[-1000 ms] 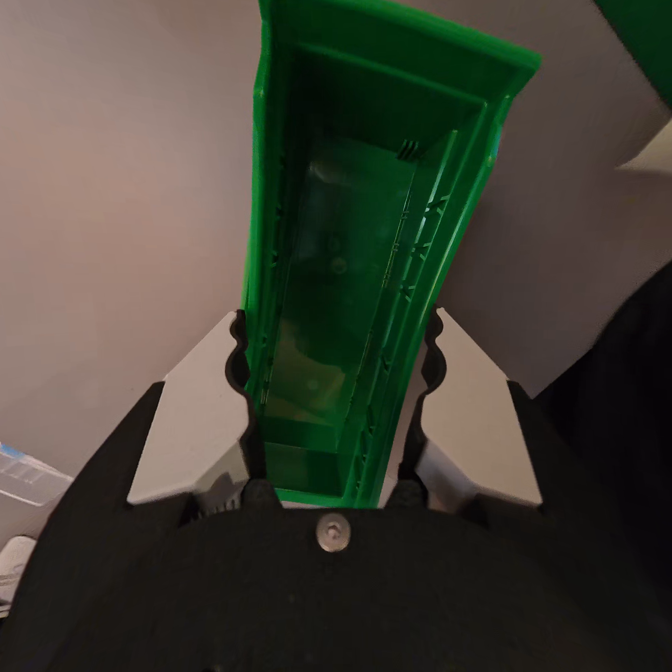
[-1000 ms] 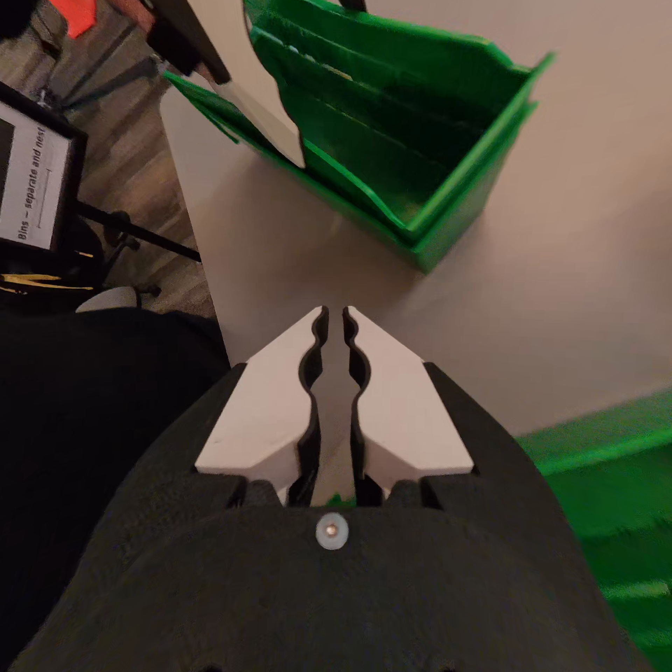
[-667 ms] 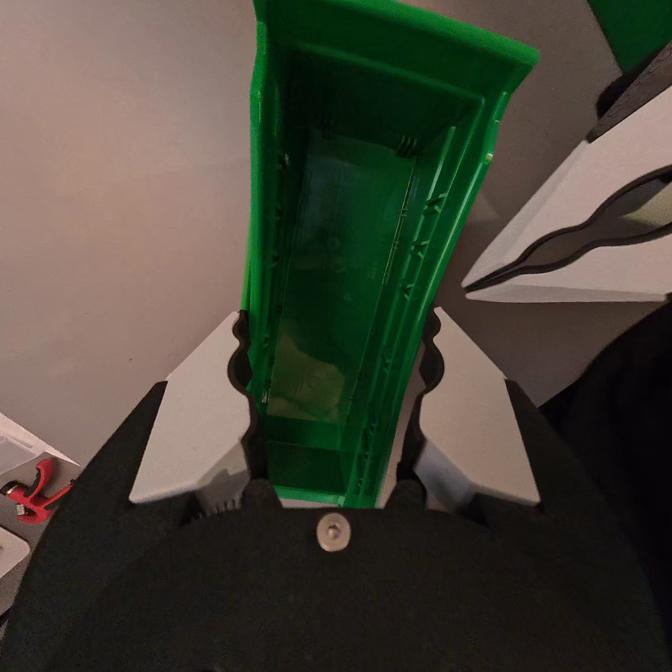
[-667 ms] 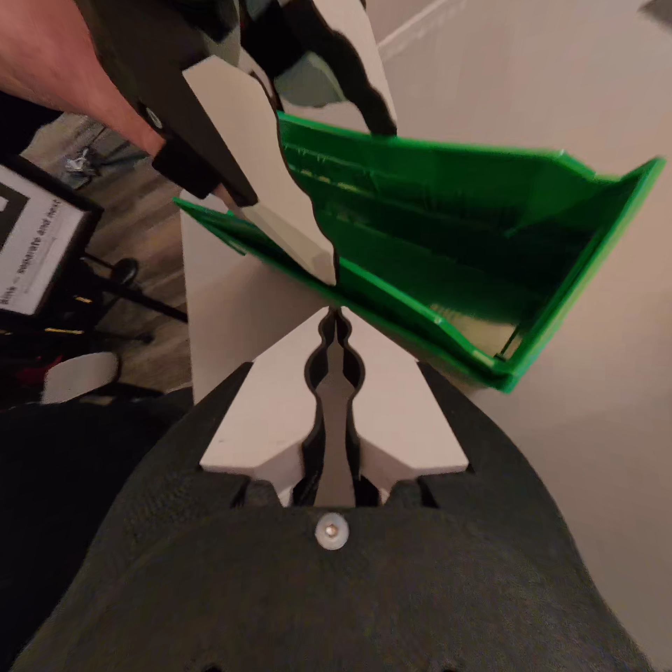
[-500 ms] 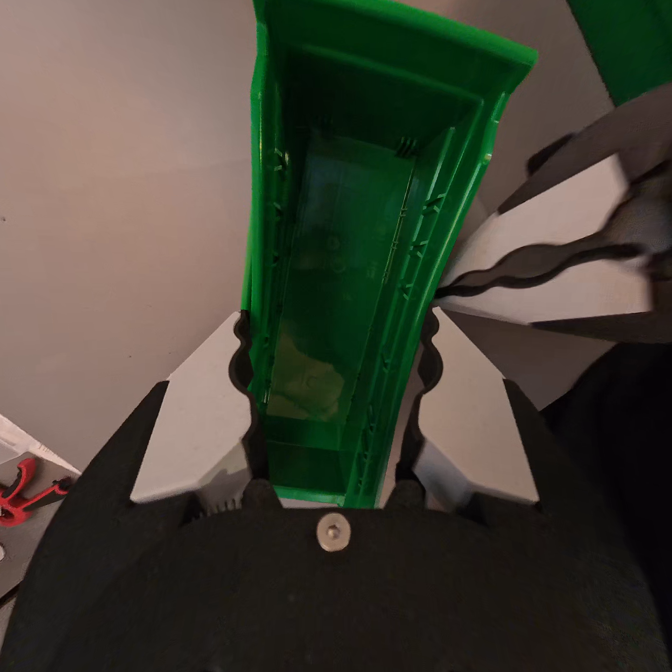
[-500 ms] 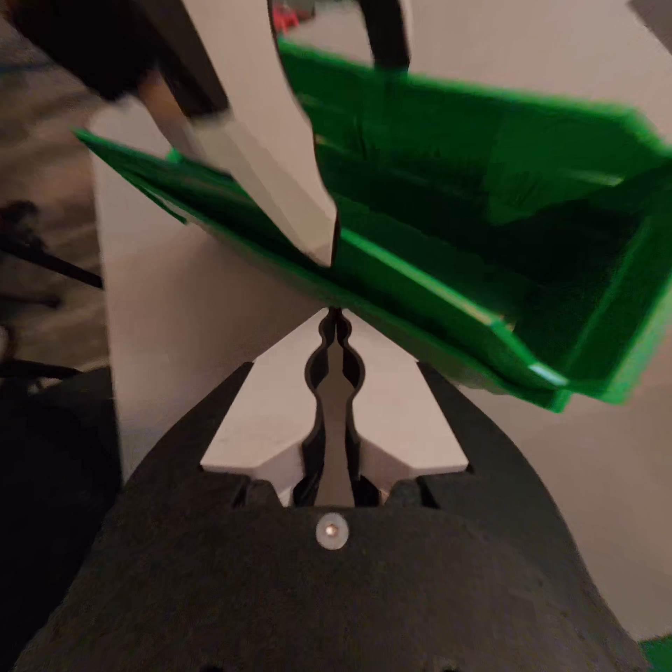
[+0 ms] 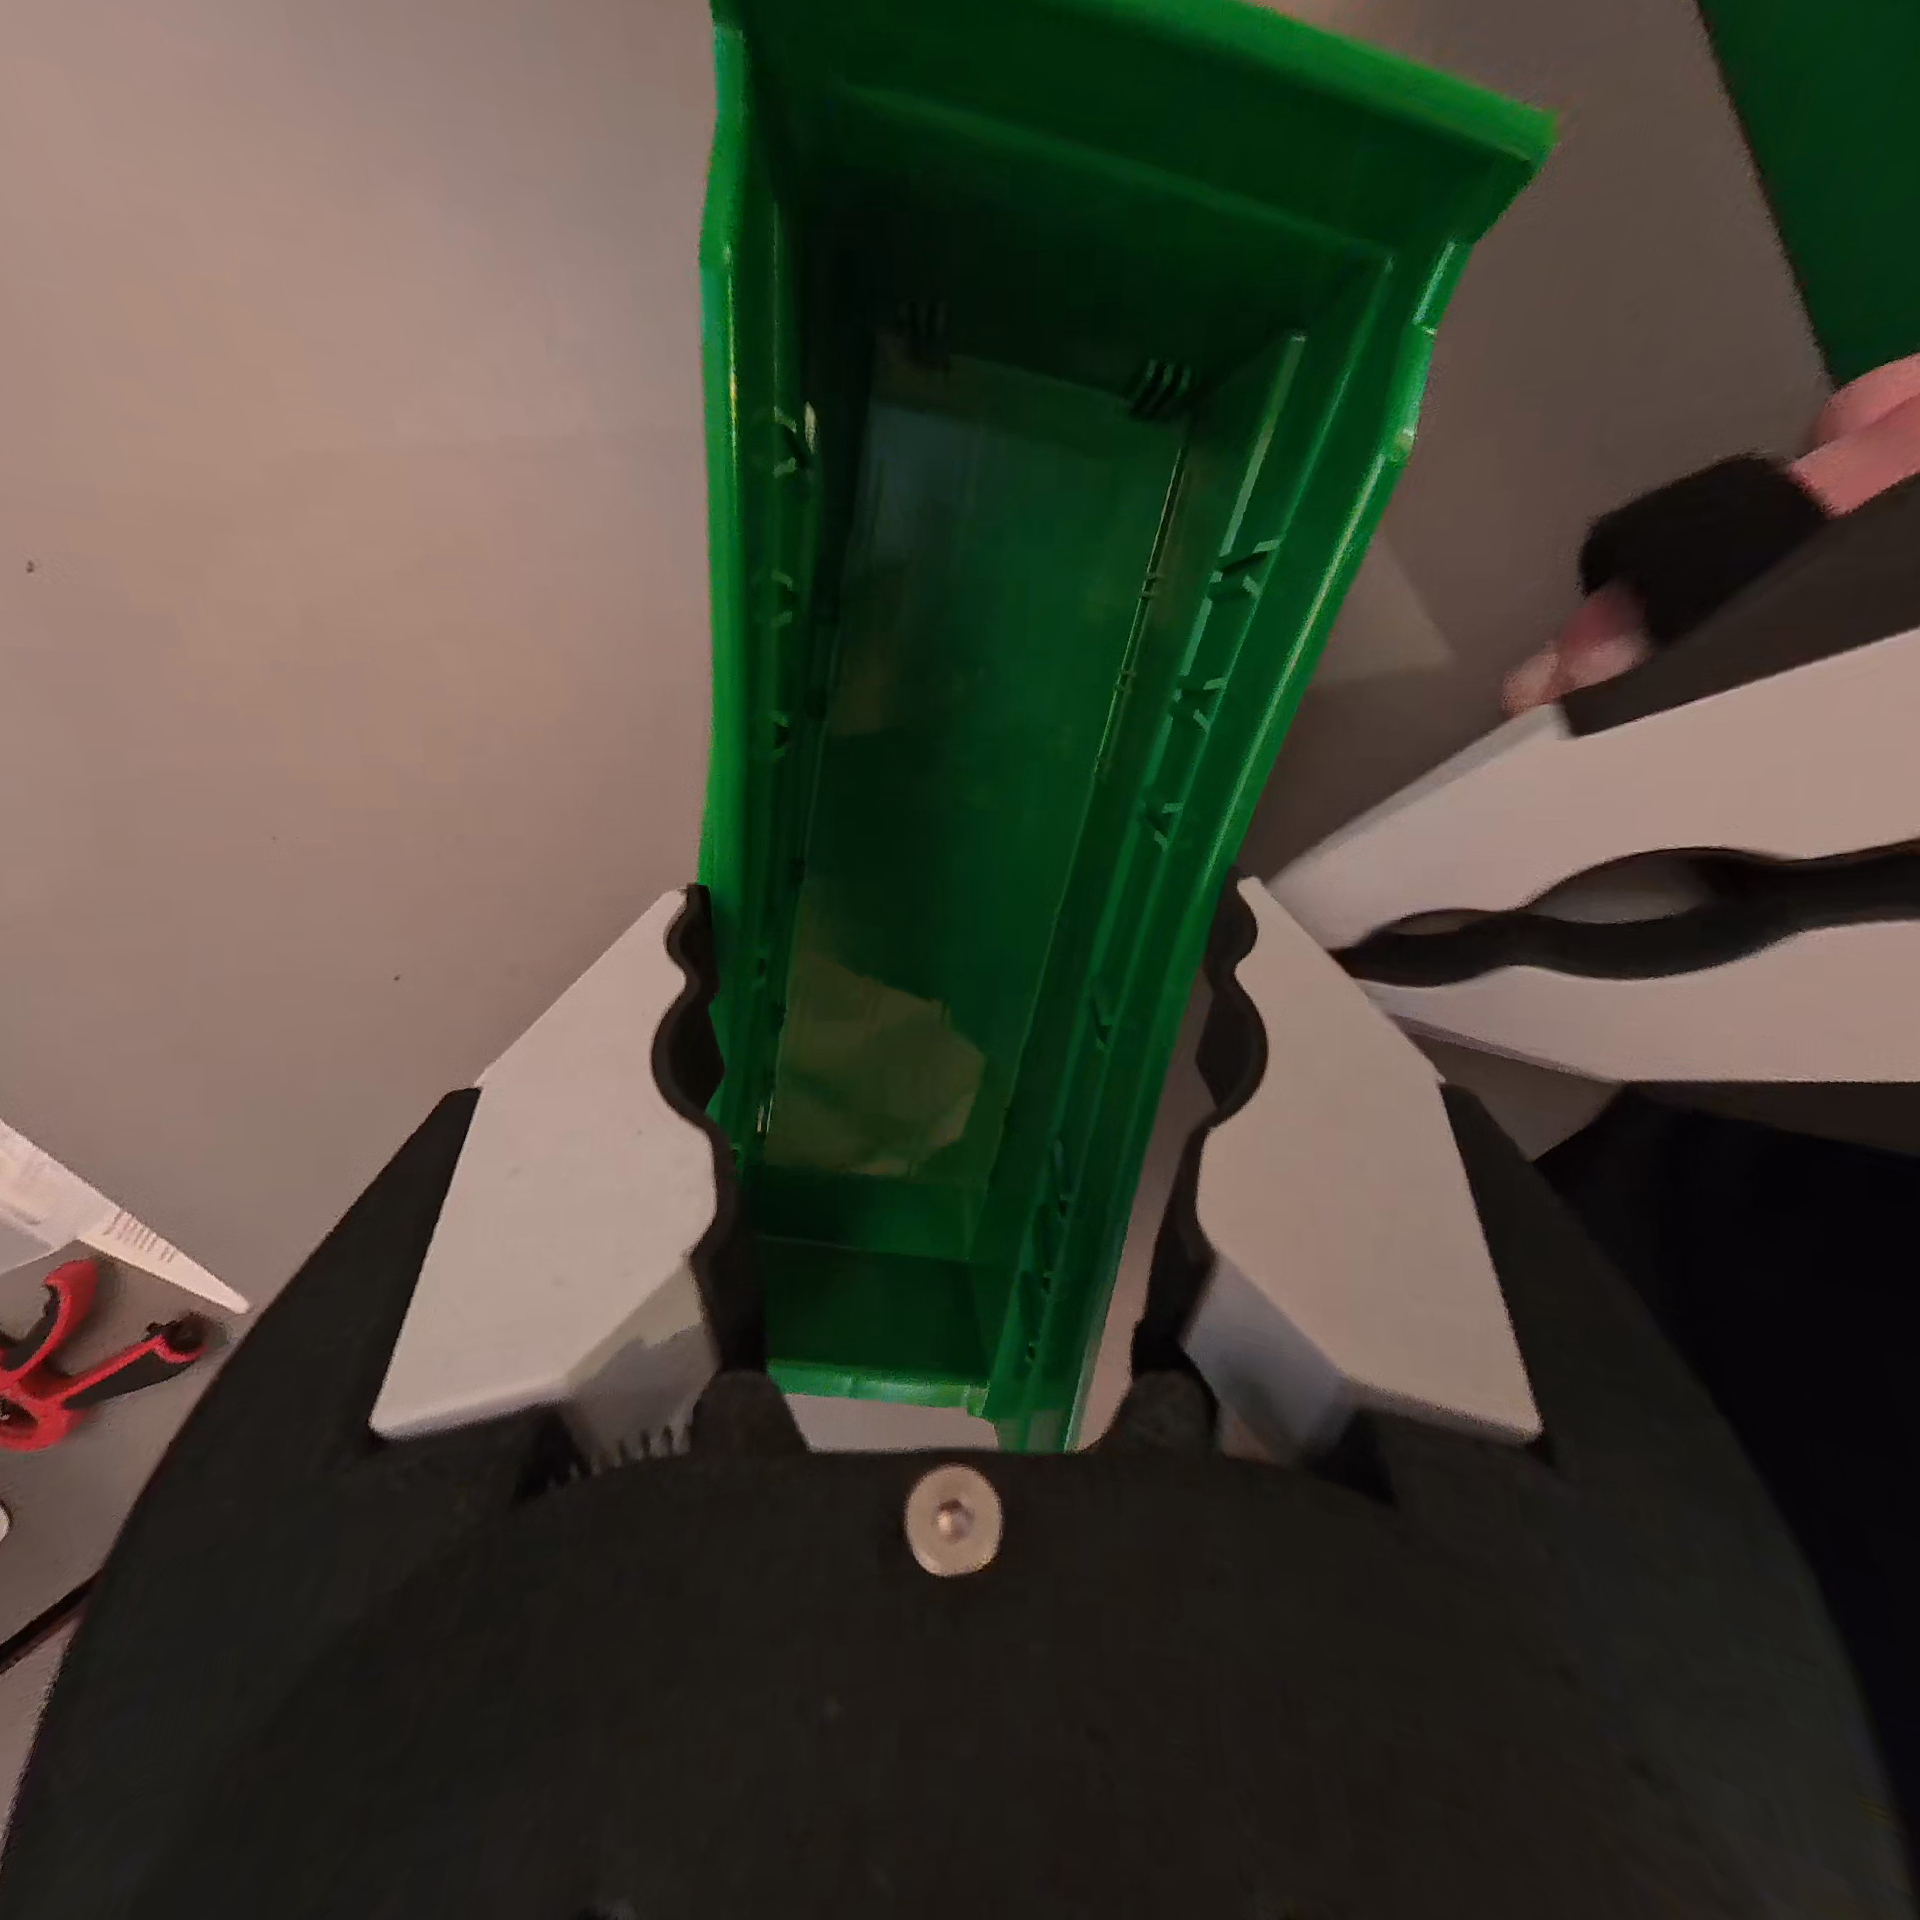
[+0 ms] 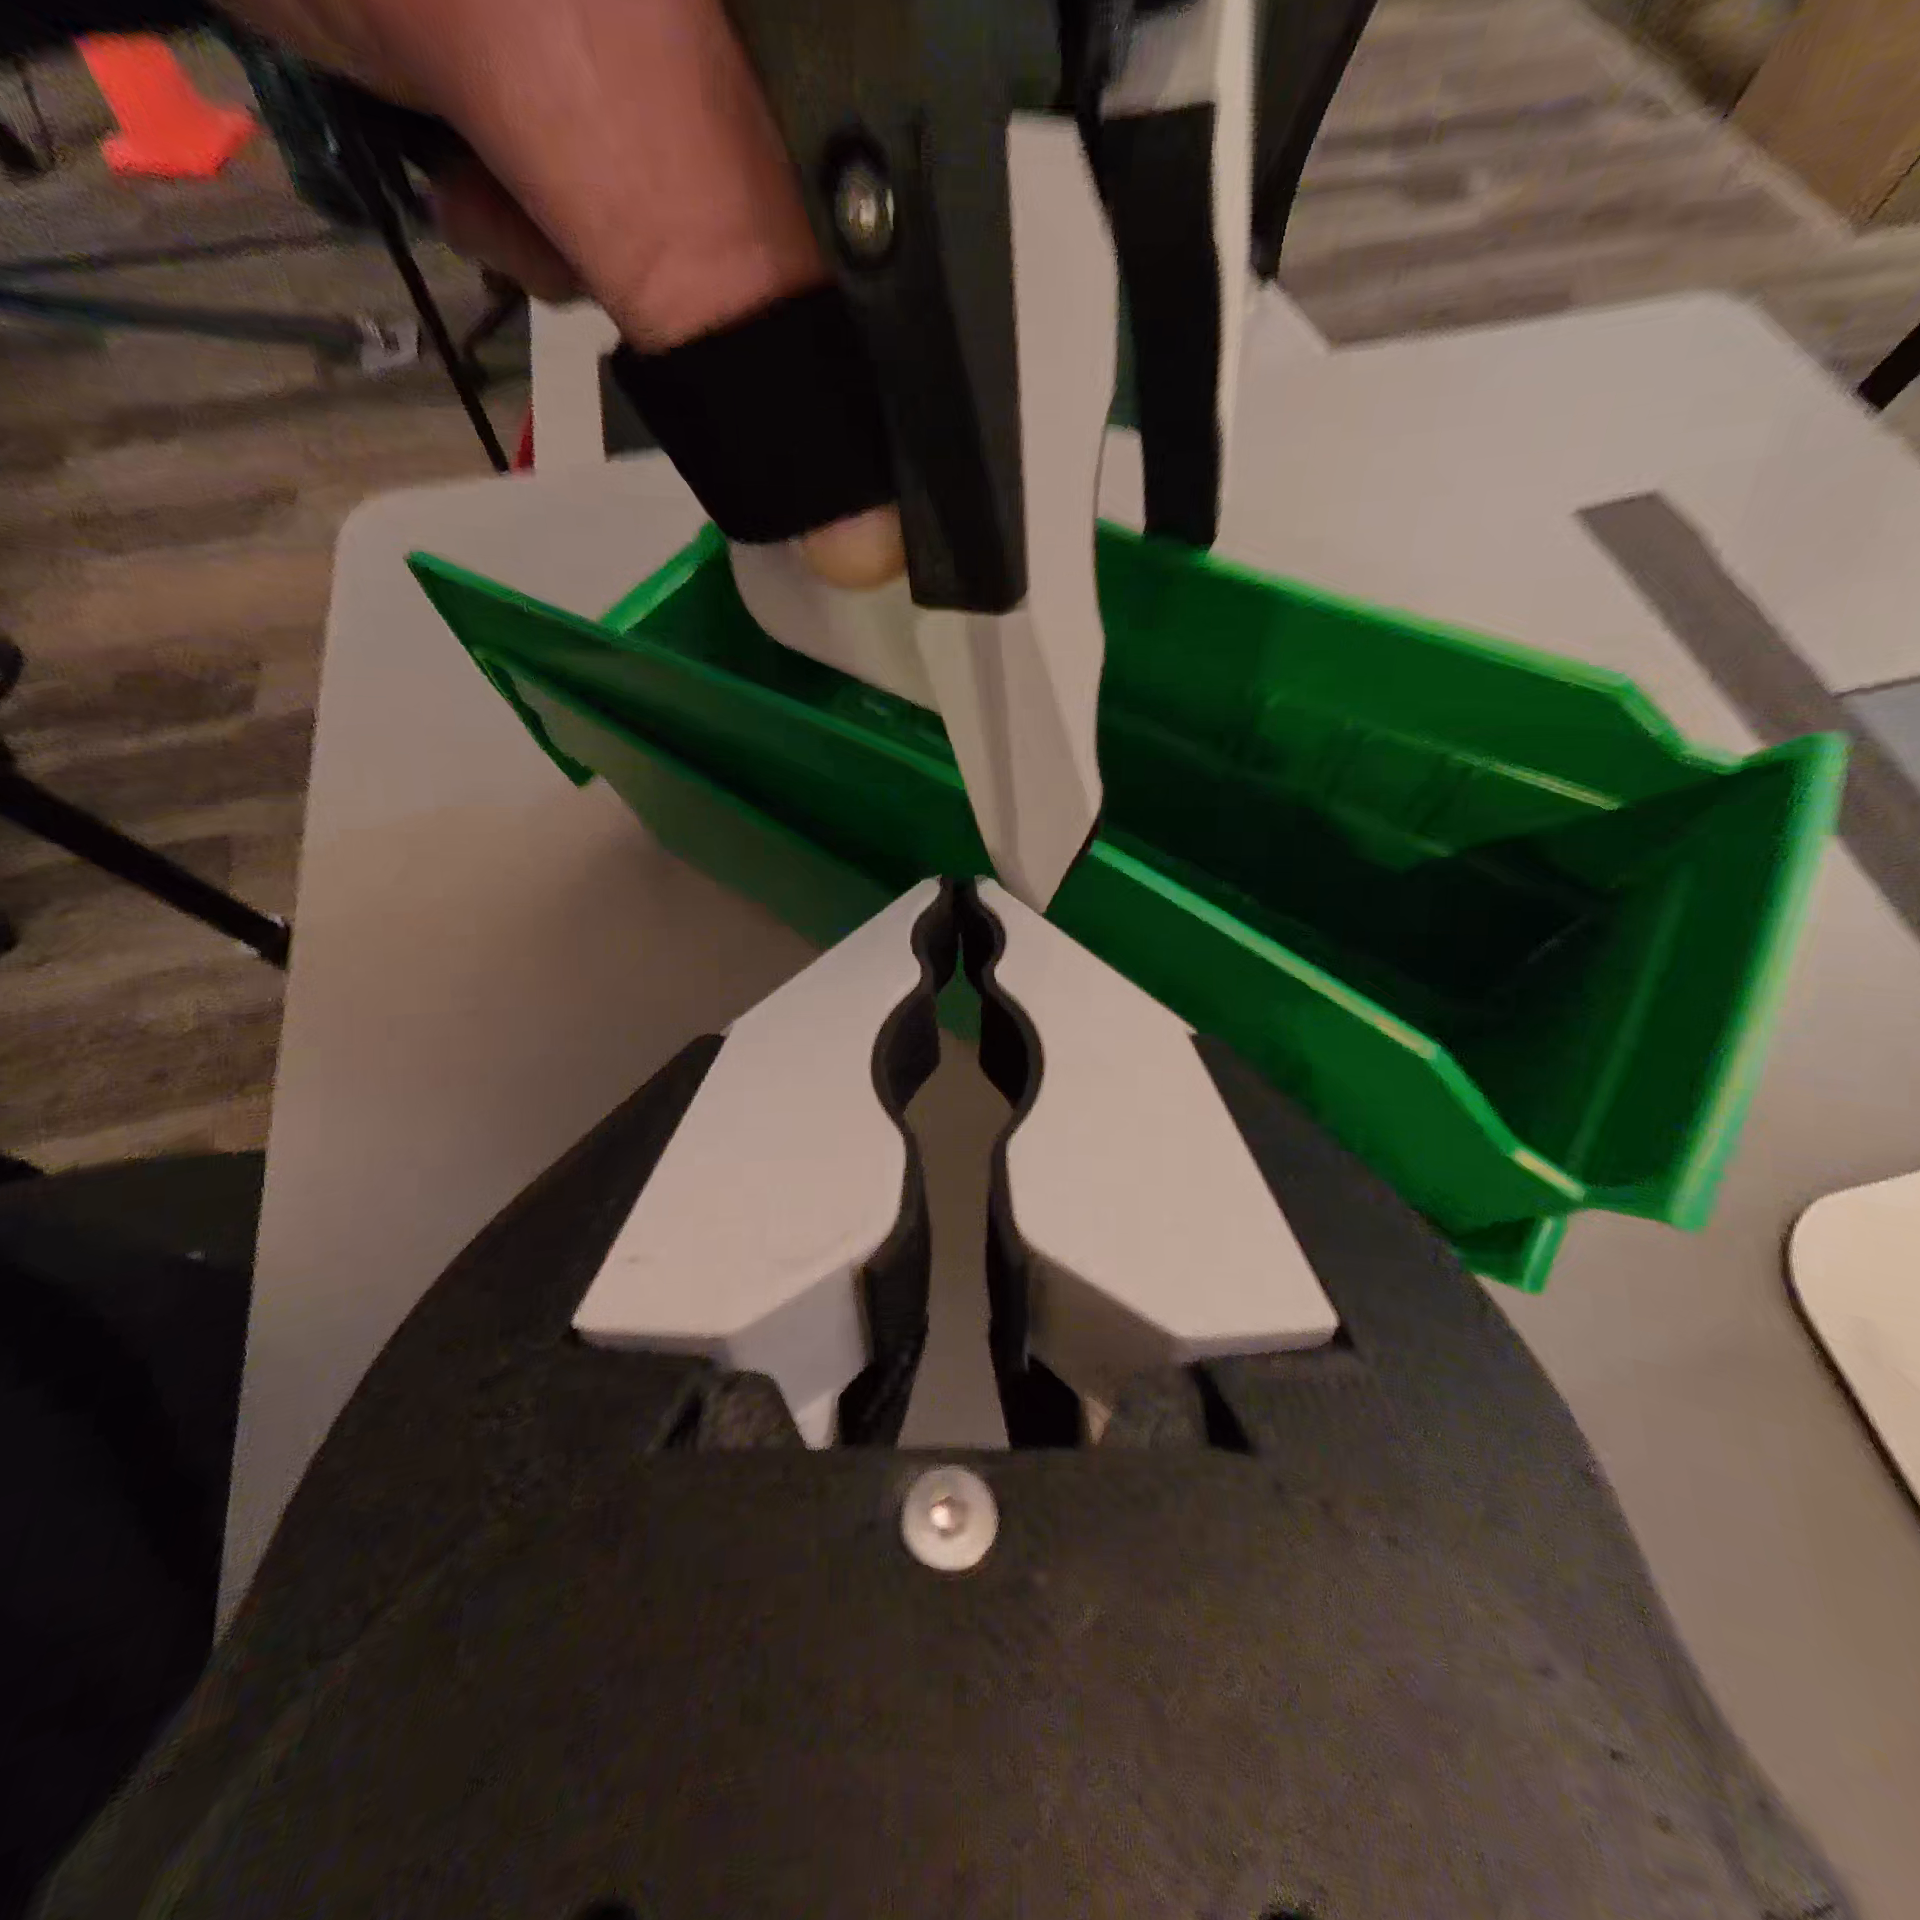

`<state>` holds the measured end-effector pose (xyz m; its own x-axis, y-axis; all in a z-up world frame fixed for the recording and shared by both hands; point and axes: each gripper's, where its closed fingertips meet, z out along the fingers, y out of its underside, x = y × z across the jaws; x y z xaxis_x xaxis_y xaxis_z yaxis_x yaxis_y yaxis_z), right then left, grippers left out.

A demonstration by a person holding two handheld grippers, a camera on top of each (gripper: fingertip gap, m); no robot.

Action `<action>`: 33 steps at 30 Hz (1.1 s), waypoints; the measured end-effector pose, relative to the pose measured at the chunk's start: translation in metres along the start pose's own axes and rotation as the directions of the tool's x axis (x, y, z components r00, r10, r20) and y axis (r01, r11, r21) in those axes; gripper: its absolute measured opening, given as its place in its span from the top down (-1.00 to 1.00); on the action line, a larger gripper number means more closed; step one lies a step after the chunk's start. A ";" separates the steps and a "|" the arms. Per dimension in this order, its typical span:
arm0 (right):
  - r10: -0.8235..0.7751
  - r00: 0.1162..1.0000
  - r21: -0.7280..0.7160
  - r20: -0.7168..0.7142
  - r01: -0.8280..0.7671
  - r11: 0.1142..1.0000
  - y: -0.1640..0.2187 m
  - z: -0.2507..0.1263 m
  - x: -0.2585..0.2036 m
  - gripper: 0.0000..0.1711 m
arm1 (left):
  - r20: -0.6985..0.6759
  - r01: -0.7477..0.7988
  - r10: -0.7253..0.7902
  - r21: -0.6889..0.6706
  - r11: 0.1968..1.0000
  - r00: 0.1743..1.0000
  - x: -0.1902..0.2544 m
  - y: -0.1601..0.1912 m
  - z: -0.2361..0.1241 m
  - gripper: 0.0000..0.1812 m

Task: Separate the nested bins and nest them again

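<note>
Two green bins (image 7: 987, 727) sit nested, one inside the other. My left gripper (image 7: 966, 899) is shut across their width, one finger on each long wall. In the right wrist view the bins (image 8: 1351, 831) are tilted just above the table, with one left finger (image 8: 1029, 748) coming down over the near wall. The outer bin's corner (image 8: 1507, 1257) shows below the inner rim. My right gripper (image 8: 958, 894) is shut and empty, its tips at the bins' near side wall beside that finger. It also shows in the left wrist view (image 7: 1340, 943), just right of the bins.
The grey-white table (image 8: 468, 1039) ends close to the bins on the left. Another green bin (image 7: 1818, 156) lies at the far right. A red-handled tool (image 7: 62, 1361) lies at the left, a white rounded object (image 8: 1860, 1330) at the right, a grey strip (image 8: 1714, 623) behind.
My right gripper has closed fully and moved up to the side wall of the bins. The left gripper has kept its hold and the bins have swung round in the right wrist view.
</note>
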<state>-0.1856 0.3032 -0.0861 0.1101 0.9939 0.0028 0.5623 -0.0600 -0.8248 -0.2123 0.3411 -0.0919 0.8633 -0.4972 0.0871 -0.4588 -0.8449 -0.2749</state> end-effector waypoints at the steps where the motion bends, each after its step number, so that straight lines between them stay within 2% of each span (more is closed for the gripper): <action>1: -0.007 1.000 -0.052 -0.018 0.006 0.999 0.009 0.007 0.003 1.00 | -0.006 0.015 -0.015 0.007 1.000 1.000 0.000 -0.001 0.000 -0.03; 3: -0.020 0.999 -0.090 -0.041 0.016 0.996 0.020 0.018 0.007 1.00 | -0.015 0.041 -0.041 0.026 0.999 0.999 -0.001 -0.006 -0.002 -0.01; 9: -0.018 0.999 -0.069 -0.035 0.016 0.997 0.015 0.033 0.010 1.00 | 0.023 0.043 -0.044 0.035 0.998 0.999 -0.015 -0.004 -0.010 -0.02; 22: -0.058 0.997 -0.091 0.050 0.062 0.994 -0.001 0.071 0.023 1.00 | 0.077 0.131 -0.146 0.169 0.977 0.986 -0.044 0.015 -0.068 -0.03; 28: -0.072 0.996 -0.094 0.053 0.077 0.993 -0.009 0.071 0.030 1.00 | 0.066 0.188 -0.216 0.294 0.937 0.974 -0.055 0.019 -0.102 -0.04; 33: 0.048 0.998 -0.026 0.046 -0.047 0.999 -0.024 0.048 0.040 1.00 | 0.107 0.165 -0.215 0.349 0.922 0.971 -0.056 0.016 -0.143 -0.05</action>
<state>-0.2345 0.3488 -0.0933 0.0994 0.9931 -0.0630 0.5773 -0.1091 -0.8092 -0.2982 0.3276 0.0358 0.9591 -0.2800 0.0408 -0.2069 -0.7926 -0.5735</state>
